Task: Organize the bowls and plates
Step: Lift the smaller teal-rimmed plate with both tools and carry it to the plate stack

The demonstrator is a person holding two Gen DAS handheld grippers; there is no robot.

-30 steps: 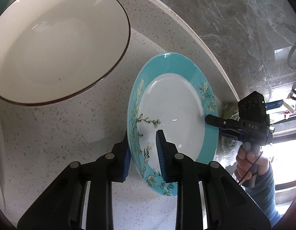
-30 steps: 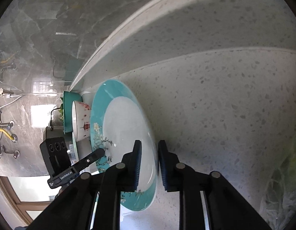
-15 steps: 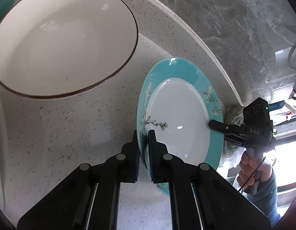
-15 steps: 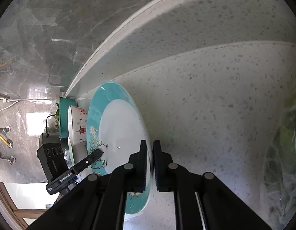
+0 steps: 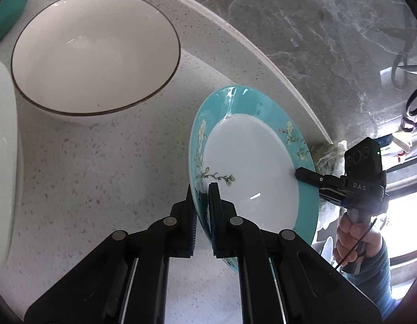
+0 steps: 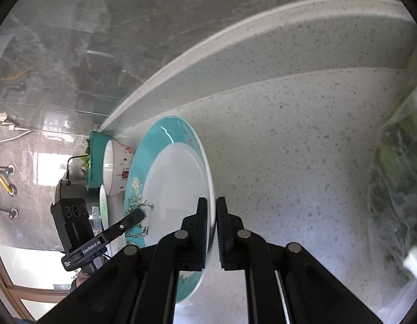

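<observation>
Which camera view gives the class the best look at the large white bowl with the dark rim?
The left wrist view: the white bowl shows whole, open side up, on the speckled counter beyond the teal plate. The right wrist view does not show it.

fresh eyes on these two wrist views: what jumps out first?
The teal-rimmed floral plate, pinched at opposite edges by the left gripper and the right gripper, both shut on its rim above the speckled counter. Next, the big white bowl with a dark rim, sitting upper left in the left wrist view. In the right wrist view, a small patterned bowl stands behind the plate.
</observation>
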